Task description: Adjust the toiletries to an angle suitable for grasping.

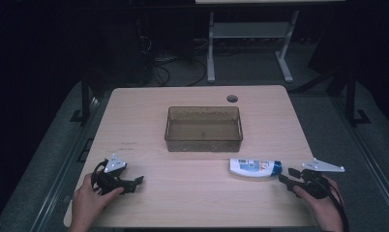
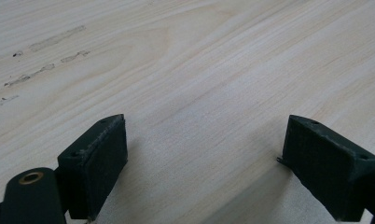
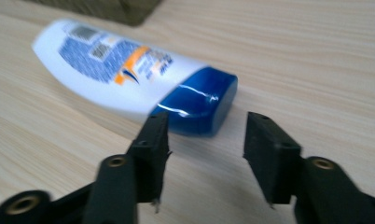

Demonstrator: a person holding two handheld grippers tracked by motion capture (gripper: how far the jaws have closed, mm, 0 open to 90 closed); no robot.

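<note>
A white bottle (image 1: 255, 167) with a blue cap lies on its side on the wooden table, its cap toward the right. In the right gripper view the bottle (image 3: 125, 74) fills the upper left, blue cap (image 3: 199, 102) nearest the jaws. My right gripper (image 3: 206, 140) stands open just short of the cap, nothing between its pads; in the high view the right gripper (image 1: 288, 177) sits right of the bottle, held by a hand. My left gripper (image 1: 134, 182) rests at the table's front left, and the left gripper (image 2: 204, 154) has its jaws wide open over bare wood.
A translucent brown bin (image 1: 203, 128) stands in the middle of the table (image 1: 192, 198), empty, behind the bottle. A round cable hole (image 1: 232, 98) is at the back. Desk legs (image 1: 211, 48) and cables stand on the dark floor beyond.
</note>
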